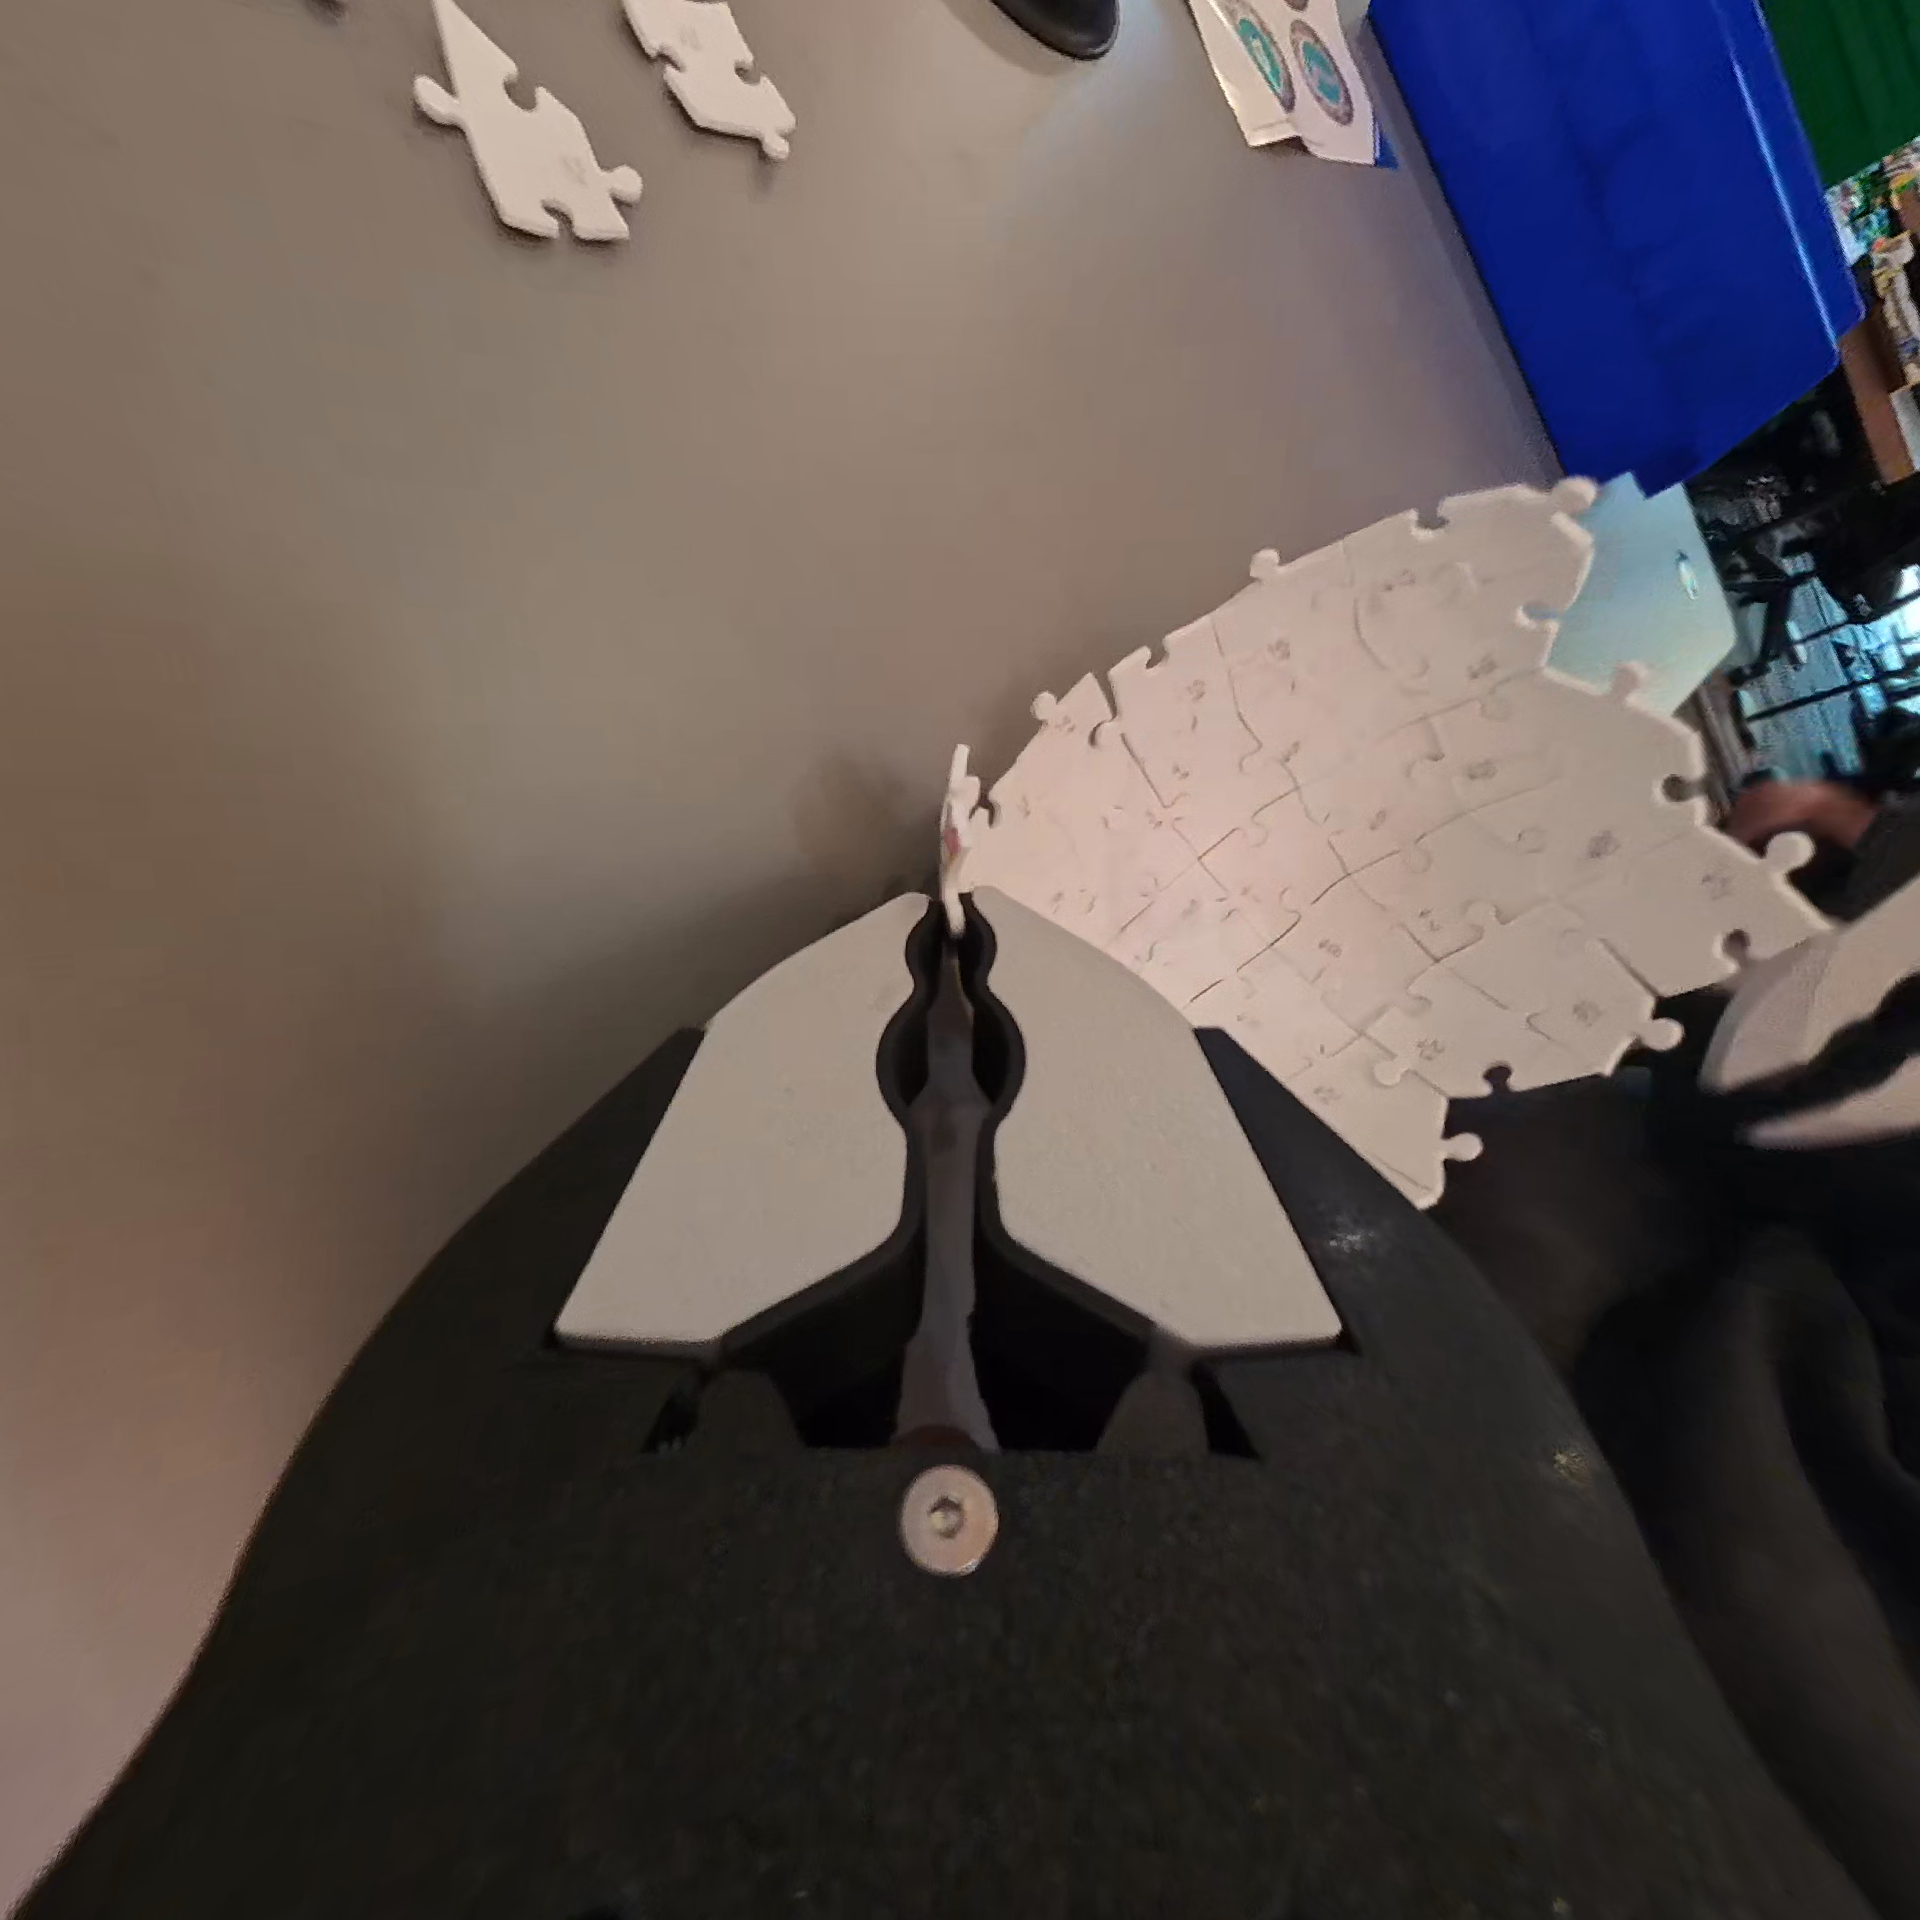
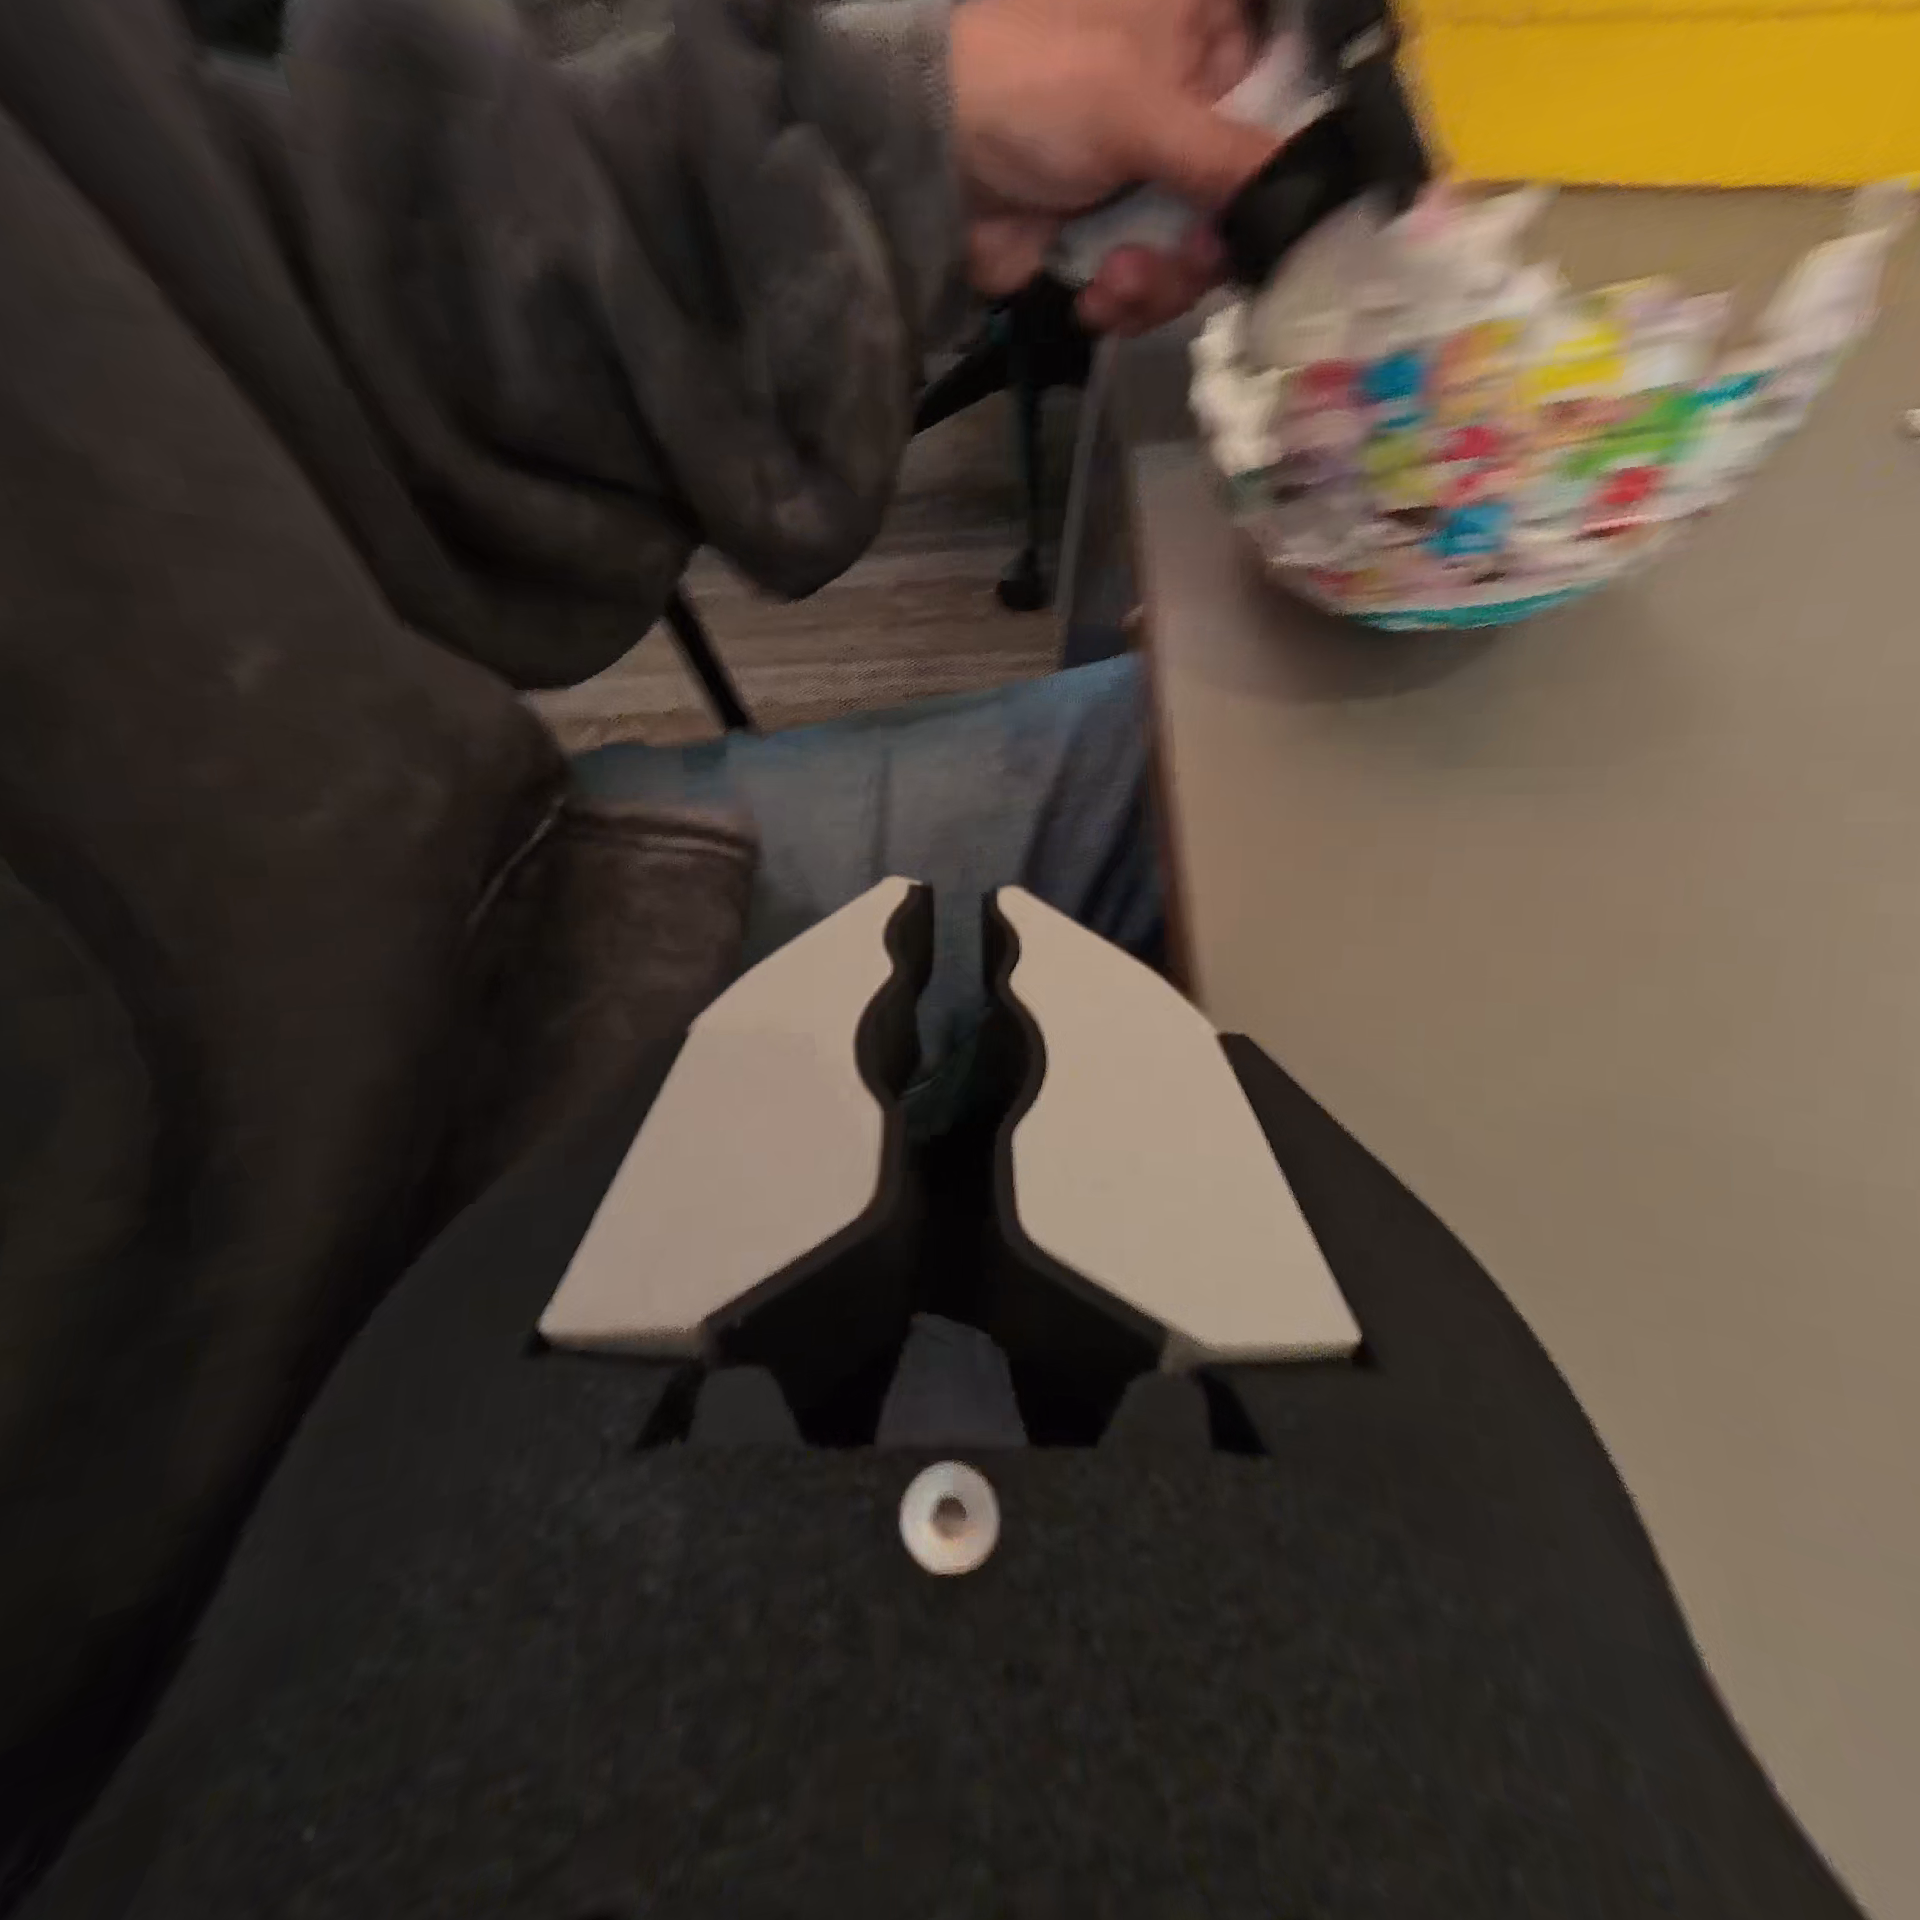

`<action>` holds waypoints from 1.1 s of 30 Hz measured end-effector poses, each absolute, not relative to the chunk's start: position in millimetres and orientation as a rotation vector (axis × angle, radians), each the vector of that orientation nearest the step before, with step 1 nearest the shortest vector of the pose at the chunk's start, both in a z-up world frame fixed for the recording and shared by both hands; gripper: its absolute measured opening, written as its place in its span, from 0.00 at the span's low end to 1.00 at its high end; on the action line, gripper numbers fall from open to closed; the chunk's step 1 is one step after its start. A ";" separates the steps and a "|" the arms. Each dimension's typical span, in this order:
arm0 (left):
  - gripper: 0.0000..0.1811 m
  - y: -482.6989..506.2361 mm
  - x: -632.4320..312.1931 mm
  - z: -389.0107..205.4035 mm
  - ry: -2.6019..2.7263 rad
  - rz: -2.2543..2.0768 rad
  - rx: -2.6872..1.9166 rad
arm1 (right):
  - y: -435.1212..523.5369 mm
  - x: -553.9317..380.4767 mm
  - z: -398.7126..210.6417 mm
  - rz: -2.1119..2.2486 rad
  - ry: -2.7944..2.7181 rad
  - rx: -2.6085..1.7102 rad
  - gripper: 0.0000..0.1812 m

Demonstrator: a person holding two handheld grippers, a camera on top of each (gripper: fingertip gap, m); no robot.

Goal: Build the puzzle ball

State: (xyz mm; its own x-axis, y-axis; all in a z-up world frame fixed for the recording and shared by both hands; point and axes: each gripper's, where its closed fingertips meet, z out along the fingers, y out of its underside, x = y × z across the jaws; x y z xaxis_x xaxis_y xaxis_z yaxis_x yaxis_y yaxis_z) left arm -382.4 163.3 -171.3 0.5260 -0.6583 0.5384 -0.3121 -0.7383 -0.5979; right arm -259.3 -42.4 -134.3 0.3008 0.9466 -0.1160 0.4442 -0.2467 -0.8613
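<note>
My left gripper is shut on the rim of the half-built puzzle ball, a curved shell whose white inner side faces the left wrist view. It is held above the grey table. In the right wrist view the shell is blurred and shows its colourful outer side, hanging from the left gripper above the table's near corner. My right gripper is off the table edge over the person's lap. Its jaws stand a narrow gap apart with nothing between them. Two loose white pieces lie at the far left of the table.
A blue bin stands at the table's far right beside a paper sheet with round pictures. A yellow bin is behind the shell. The person's dark sleeve and jeans fill the left of the right wrist view. My hands' fingertips stand some 25 cm from each other.
</note>
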 end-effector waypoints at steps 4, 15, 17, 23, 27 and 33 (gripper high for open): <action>0.01 166.0 -382.7 -160.1 0.777 -1.051 -2.310 | -100.4 -258.3 -213.1 0.903 -1.538 -2.049 0.09; 0.01 166.1 -366.5 -160.0 0.850 -1.009 -2.310 | -162.4 -228.5 -387.0 0.857 -2.136 -2.424 0.16; 0.01 166.4 -364.8 -159.1 0.856 -1.012 -2.304 | -162.3 -234.6 -392.8 0.895 -2.138 -2.426 0.15; 0.01 168.3 -359.2 -158.0 0.875 -1.027 -2.296 | -167.0 -253.1 -406.8 0.738 -2.244 -2.198 0.15; 0.01 170.5 -354.6 -154.6 0.884 -1.033 -2.286 | -163.8 -251.4 -412.3 0.701 -2.202 -2.120 0.09; 0.01 169.4 -349.7 -155.4 0.895 -1.046 -2.287 | -169.8 -248.5 -414.2 0.757 -2.199 -2.163 0.02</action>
